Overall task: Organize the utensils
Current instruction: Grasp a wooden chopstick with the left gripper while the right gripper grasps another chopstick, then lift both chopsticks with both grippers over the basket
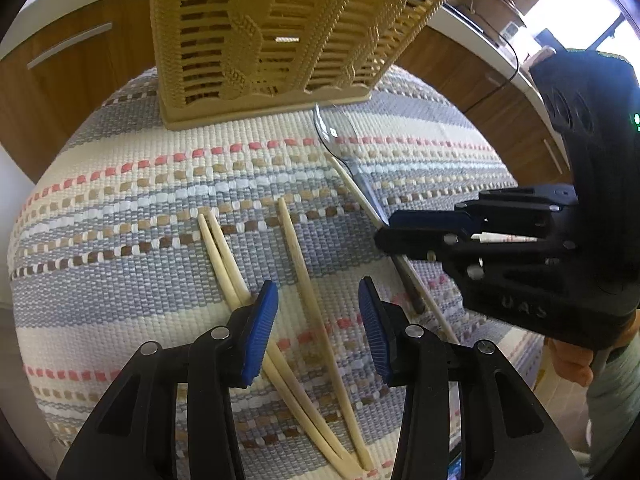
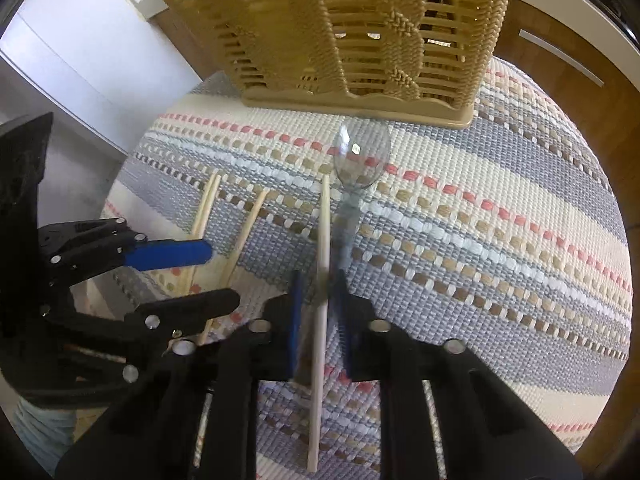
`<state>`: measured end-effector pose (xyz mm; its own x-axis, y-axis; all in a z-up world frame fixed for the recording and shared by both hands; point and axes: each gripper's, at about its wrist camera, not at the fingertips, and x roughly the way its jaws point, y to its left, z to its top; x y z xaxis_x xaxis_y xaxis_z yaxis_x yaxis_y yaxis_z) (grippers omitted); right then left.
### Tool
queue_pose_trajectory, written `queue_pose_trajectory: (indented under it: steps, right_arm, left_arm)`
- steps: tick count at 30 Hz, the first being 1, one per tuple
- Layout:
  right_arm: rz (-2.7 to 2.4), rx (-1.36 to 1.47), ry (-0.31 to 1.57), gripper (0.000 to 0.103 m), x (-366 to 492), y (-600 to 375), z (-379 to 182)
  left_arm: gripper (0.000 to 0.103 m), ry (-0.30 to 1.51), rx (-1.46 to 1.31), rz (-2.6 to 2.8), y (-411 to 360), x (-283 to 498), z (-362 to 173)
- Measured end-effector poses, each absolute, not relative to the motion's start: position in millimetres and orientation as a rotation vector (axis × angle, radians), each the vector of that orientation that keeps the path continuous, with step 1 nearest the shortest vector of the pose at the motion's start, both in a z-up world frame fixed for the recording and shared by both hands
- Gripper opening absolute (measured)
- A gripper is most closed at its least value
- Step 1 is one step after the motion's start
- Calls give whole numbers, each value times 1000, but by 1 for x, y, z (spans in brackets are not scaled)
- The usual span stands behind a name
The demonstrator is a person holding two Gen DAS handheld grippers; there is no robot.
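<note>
A single chopstick [image 1: 308, 280] lies on the striped cloth between the blue pads of my left gripper [image 1: 318, 332], which is open and not touching it. Its left pad sits over a pair of chopsticks [image 1: 224, 264]. My right gripper [image 2: 320, 320] is shut, blurred, around another chopstick [image 2: 325, 232] and the handle of a clear plastic spoon [image 2: 362, 156]. The left wrist view shows that right gripper [image 1: 384, 236] side on, at the spoon [image 1: 332, 132] handle. In the right wrist view the left gripper [image 2: 222, 276] stands to the left over the other chopsticks [image 2: 244, 236].
A tan slatted utensil basket [image 1: 280, 32] [image 2: 360, 32] stands at the far edge of the woven striped cloth [image 1: 140, 200] [image 2: 480, 220]. Wooden cabinets [image 1: 60, 80] with a white countertop curve behind. A person's hand [image 1: 572, 364] holds the right gripper.
</note>
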<state>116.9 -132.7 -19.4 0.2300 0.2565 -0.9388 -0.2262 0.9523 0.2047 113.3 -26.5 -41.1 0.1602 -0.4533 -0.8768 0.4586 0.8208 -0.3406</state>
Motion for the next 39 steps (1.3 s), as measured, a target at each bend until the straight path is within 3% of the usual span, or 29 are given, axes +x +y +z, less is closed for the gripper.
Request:
queue_pose_trajectory:
  steps: [14, 16, 19, 23, 31, 39]
  right_arm:
    - [252, -10, 1248, 4, 102, -171, -8]
    - [223, 12, 1269, 4, 104, -184, -12]
    - [210, 21, 1303, 4, 108, -192, -22]
    - [233, 20, 1302, 5, 110, -193, -20]
    - [258, 12, 1358, 8, 102, -206, -18]
    - [238, -56, 1394, 9, 100, -193, -20]
  left_arm:
    - [39, 1239, 82, -585, -61, 106, -42]
    - [31, 1232, 119, -533, -70, 103, -40]
    - [27, 1212, 198, -488, -87, 94, -36]
    - [7, 1205, 271, -436, -101, 93, -35]
    - [4, 1210, 86, -500, -87, 102, -37]
    - [4, 1173, 73, -523, -92, 94, -31]
